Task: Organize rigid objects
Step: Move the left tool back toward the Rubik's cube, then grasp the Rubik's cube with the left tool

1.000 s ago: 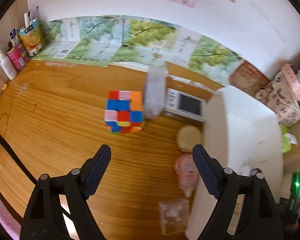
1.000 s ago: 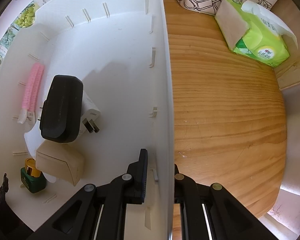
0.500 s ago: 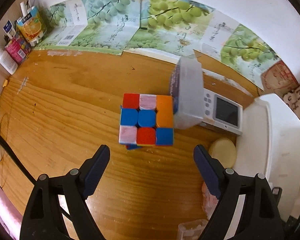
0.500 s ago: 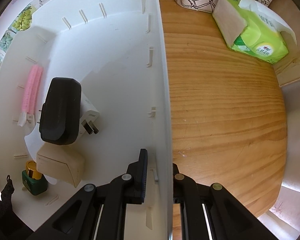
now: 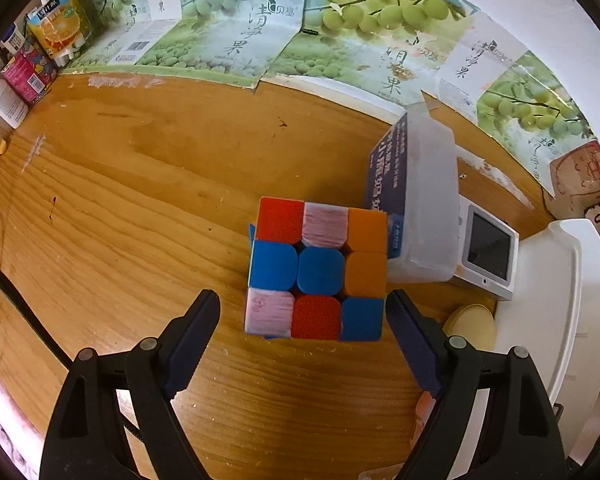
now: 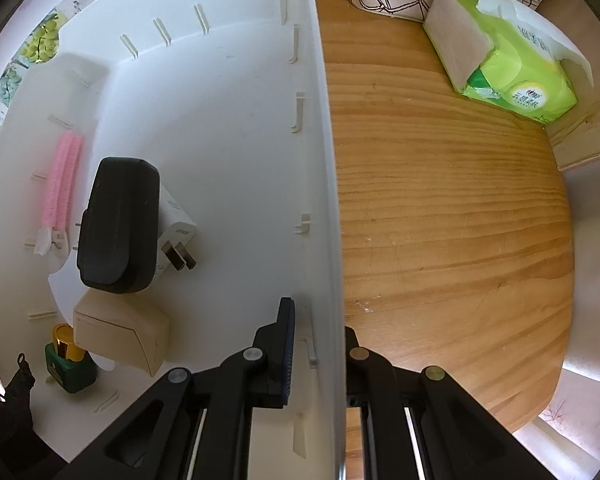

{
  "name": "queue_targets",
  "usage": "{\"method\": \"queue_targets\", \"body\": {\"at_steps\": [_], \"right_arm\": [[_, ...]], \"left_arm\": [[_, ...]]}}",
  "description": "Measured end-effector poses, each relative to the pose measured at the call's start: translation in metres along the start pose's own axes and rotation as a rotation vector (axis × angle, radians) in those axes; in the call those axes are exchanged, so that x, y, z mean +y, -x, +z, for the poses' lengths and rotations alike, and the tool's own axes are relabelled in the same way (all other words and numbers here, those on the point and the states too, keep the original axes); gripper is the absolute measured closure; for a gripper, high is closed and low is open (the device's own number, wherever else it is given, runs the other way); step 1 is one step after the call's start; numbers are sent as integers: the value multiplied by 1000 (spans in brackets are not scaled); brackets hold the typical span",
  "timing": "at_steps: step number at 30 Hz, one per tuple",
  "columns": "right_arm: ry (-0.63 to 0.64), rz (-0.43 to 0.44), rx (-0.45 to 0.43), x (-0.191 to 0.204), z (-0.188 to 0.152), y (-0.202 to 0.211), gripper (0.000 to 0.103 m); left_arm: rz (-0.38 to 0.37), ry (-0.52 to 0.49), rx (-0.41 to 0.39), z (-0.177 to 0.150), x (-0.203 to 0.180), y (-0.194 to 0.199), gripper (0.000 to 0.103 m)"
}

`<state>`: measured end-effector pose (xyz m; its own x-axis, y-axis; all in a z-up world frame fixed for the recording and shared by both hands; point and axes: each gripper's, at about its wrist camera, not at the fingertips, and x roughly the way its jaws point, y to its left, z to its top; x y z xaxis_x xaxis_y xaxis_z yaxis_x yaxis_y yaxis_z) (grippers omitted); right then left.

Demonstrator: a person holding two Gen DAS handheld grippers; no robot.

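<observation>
Left gripper (image 5: 302, 322), fingers spread wide, has dropped closer over the puzzle cube (image 5: 318, 272), which sits on the wooden table (image 5: 120, 208) at twelve o'clock, not yet touched. Right gripper (image 6: 318, 340) stays pinched on the white bin (image 6: 324, 160) wall, steadying it; grasping presumably follows.

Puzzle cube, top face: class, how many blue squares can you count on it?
3. On the puzzle cube top face, blue fills the middle row's left and centre squares and the bottom row's right square. Its other faces are mostly hidden.
</observation>
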<state>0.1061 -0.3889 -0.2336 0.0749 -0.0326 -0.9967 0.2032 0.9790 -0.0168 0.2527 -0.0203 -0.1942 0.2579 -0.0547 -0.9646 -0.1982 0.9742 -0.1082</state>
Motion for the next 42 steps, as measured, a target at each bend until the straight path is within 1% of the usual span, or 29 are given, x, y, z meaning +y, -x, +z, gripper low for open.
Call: {"method": "queue_targets", "body": {"at_steps": [3, 7, 10, 14, 20, 25, 30, 31, 34, 39, 42], "right_arm": [[-2, 0, 2, 0, 1, 0, 90], [-3, 0, 2, -1, 1, 0, 90], [-3, -1, 3, -1, 2, 0, 90], [-1, -1, 2, -1, 2, 0, 90], [7, -8, 4, 0, 2, 0, 90], [9, -15, 5, 3, 2, 0, 90], [5, -14, 1, 4, 1, 0, 89], [5, -13, 0, 4, 0, 0, 89], [5, -13, -3, 3, 0, 1, 89], [9, -16, -7, 4, -1, 1, 89], [11, -14, -11, 4, -2, 2, 89]], "left_arm": [[0, -3, 1, 2, 0, -2, 17], [-13, 5, 4, 3, 2, -4, 28], [-57, 34, 12, 2, 6, -7, 38], [-55, 43, -4, 1, 8, -7, 38], [-66, 51, -5, -3, 13, -5, 38], [-76, 59, -4, -13, 18, 3, 38], [-84, 100, -11, -26, 27, 14, 38], [-91, 104, -12, -29, 28, 17, 42], [-107, 106, -19, -34, 29, 22, 42], [-124, 114, -48, -40, 31, 32, 43], [-146, 111, -84, -42, 31, 42, 44]]}}
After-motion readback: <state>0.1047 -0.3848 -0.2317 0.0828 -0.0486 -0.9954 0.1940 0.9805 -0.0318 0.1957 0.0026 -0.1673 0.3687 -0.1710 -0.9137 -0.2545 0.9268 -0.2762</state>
